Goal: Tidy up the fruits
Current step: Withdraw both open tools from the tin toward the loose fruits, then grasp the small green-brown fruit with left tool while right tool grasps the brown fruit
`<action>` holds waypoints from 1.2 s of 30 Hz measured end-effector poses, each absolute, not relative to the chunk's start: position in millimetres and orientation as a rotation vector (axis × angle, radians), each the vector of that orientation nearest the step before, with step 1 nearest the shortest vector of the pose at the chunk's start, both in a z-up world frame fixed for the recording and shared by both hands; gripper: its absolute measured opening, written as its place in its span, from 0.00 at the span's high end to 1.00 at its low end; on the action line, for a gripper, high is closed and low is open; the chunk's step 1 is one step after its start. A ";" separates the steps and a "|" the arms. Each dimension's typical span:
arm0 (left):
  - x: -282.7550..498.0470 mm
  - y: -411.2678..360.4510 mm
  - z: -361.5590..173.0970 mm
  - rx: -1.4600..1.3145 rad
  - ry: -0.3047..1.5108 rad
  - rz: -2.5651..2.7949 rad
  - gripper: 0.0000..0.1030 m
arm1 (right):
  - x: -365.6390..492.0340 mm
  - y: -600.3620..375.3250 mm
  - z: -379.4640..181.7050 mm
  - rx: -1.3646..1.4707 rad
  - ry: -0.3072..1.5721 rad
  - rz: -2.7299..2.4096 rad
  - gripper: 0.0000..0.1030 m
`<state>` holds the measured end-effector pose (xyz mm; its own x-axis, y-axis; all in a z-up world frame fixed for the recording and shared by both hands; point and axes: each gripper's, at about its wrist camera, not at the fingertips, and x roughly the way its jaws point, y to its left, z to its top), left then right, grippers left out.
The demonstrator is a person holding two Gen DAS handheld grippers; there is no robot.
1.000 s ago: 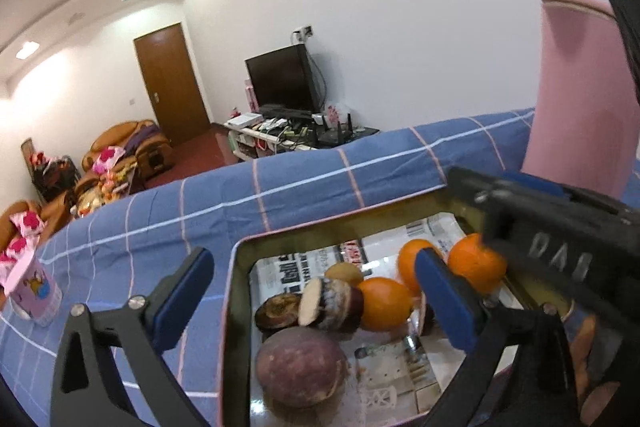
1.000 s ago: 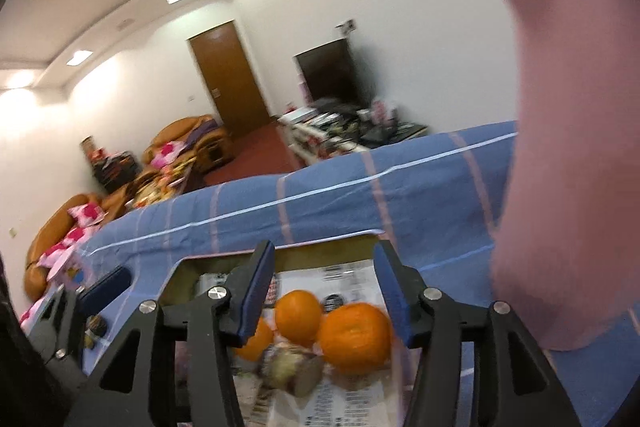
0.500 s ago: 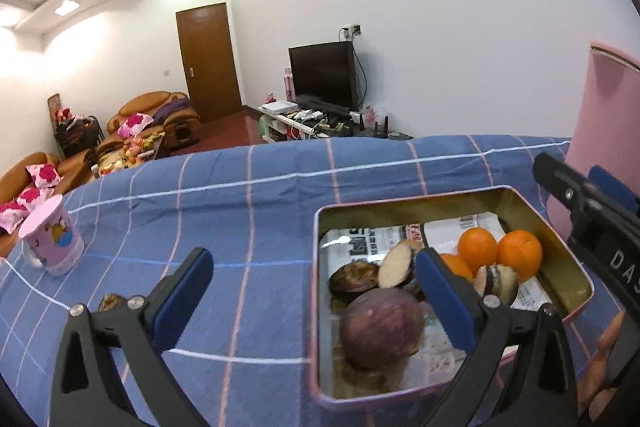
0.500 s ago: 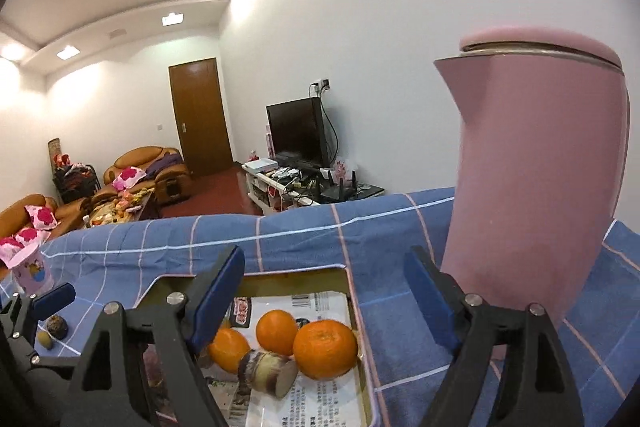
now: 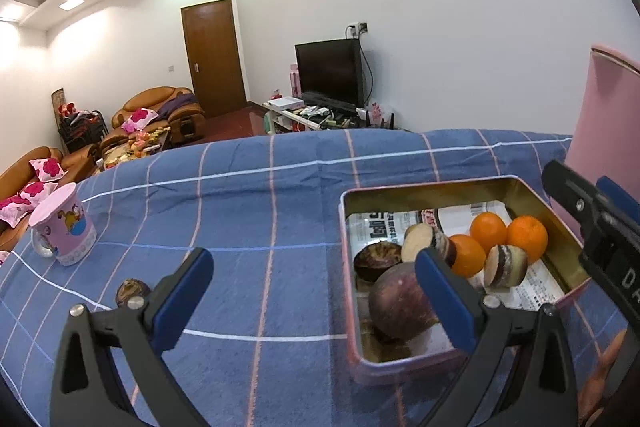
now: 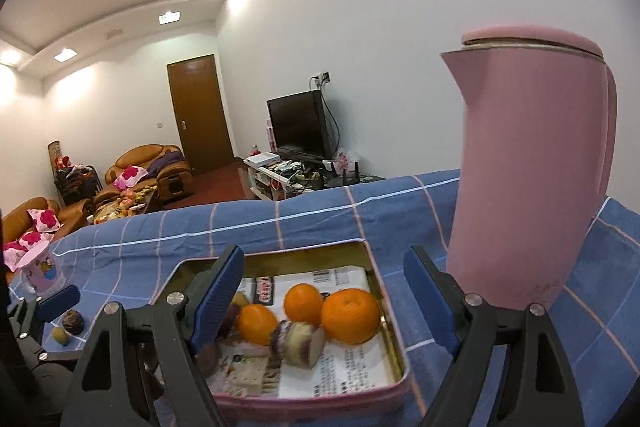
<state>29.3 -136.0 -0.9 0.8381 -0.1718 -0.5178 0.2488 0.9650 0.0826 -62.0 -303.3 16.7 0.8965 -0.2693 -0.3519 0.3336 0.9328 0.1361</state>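
Change since earlier frames: both grippers have drawn back from the tin; the right jaws, then narrow over the oranges, now stand wide with nothing between them.

Left wrist view, done: tin (image 5: pixel 532 191) at 3 o'clock, lined with newspaper, holds three oranges (image 5: pixel 527 233), a whole purple fruit (image 5: pixel 396 301) and cut purple-fruit pieces (image 5: pixel 505 265).
Left wrist view, left: one dark fruit (image 5: pixel 129 290) lies on the blue checked cloth (image 5: pixel 280 195) at 8 o'clock, well apart from the tin; judged the next item to collect.
Left wrist view, claw: left gripper (image 5: pixel 314 291) fingers apart, empty, spanning bare cloth and the tin's near-left corner.
Left wrist view, surroundings: pink cup (image 5: pixel 63 229) at 9 o'clock; pink kettle (image 5: pixel 608 123) at 3 o'clock behind the tin; right gripper's body crosses the frame edge at 4 o'clock.

Right wrist view, done: tin (image 6: pixel 386 311) at 6 o'clock, oranges (image 6: pixel 350 315) grouped at its right side, a cut piece (image 6: pixel 298 343) just in front of them.
Right wrist view, left: dark fruit (image 6: pixel 73 321) and a small yellow-green fruit (image 6: pixel 60 335) at 8 o'clock, both outside the tin, near the left gripper's tip.
Right wrist view, claw: right gripper (image 6: pixel 324 303) jaws apart, holding nothing, above the tin.
Right wrist view, obstacles: kettle (image 6: pixel 532 167) at 2 o'clock stands just beside the tin's right wall, crowding any approach from that side; cup (image 6: pixel 38 269) at 9 o'clock is near the loose fruits.
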 end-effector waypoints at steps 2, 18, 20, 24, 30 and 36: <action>27.7 -131.6 -0.4 0.148 0.528 -0.219 0.00 | -64.2 -295.0 16.8 0.182 0.333 -0.315 0.19; 38.8 -66.7 -3.1 0.181 0.543 -0.144 0.00 | -49.8 -243.7 10.9 0.207 0.396 -0.225 0.19; 42.3 -55.5 -3.7 0.183 0.547 -0.132 0.00 | -47.4 -236.5 10.3 0.217 0.403 -0.214 0.19; 49.1 -33.7 -5.7 0.179 0.559 -0.110 0.00 | -39.5 -219.7 8.7 0.225 0.417 -0.192 0.20; 59.2 -4.4 -9.7 0.168 0.599 -0.106 0.00 | -26.2 -191.4 6.2 0.223 0.438 -0.157 0.19; 69.0 25.4 -18.0 0.142 0.682 -0.165 0.00 | -11.5 -163.1 2.1 0.233 0.464 -0.115 0.19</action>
